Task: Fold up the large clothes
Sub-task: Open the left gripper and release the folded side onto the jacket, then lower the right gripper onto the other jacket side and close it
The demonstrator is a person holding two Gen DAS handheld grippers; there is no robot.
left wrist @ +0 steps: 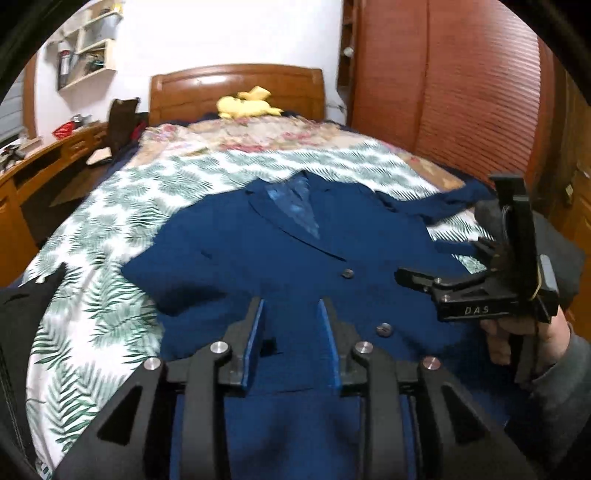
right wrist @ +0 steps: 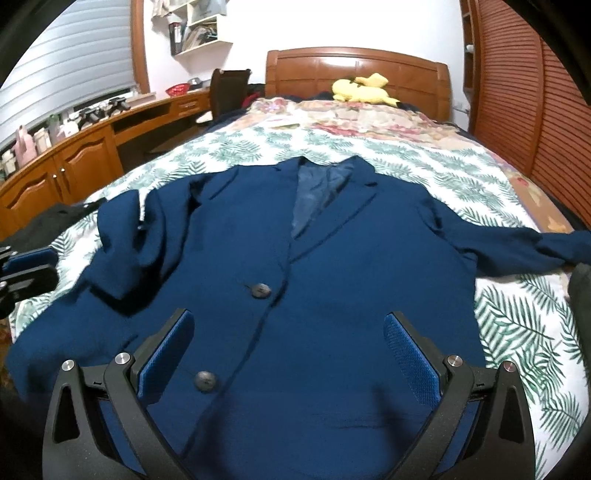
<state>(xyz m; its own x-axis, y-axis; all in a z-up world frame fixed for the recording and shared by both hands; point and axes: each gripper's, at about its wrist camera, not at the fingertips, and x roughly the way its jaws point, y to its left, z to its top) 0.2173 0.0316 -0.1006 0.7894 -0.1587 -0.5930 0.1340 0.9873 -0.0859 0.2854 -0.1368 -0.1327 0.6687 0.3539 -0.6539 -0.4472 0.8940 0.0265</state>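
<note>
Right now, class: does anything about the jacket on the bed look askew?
Yes. One sleeve of the blue jacket lies folded over the front, while the other sleeve stretches straight out across the bedspread, so it looks lopsided.

A wooden headboard (right wrist: 357, 70) stands at twelve o'clock against a white wall (left wrist: 221, 33). At ten o'clock, a curved wooden desk (right wrist: 85, 147) runs under a window blind (right wrist: 70, 62); at two o'clock, louvred wooden doors (right wrist: 517, 92), probably a wardrobe.
</note>
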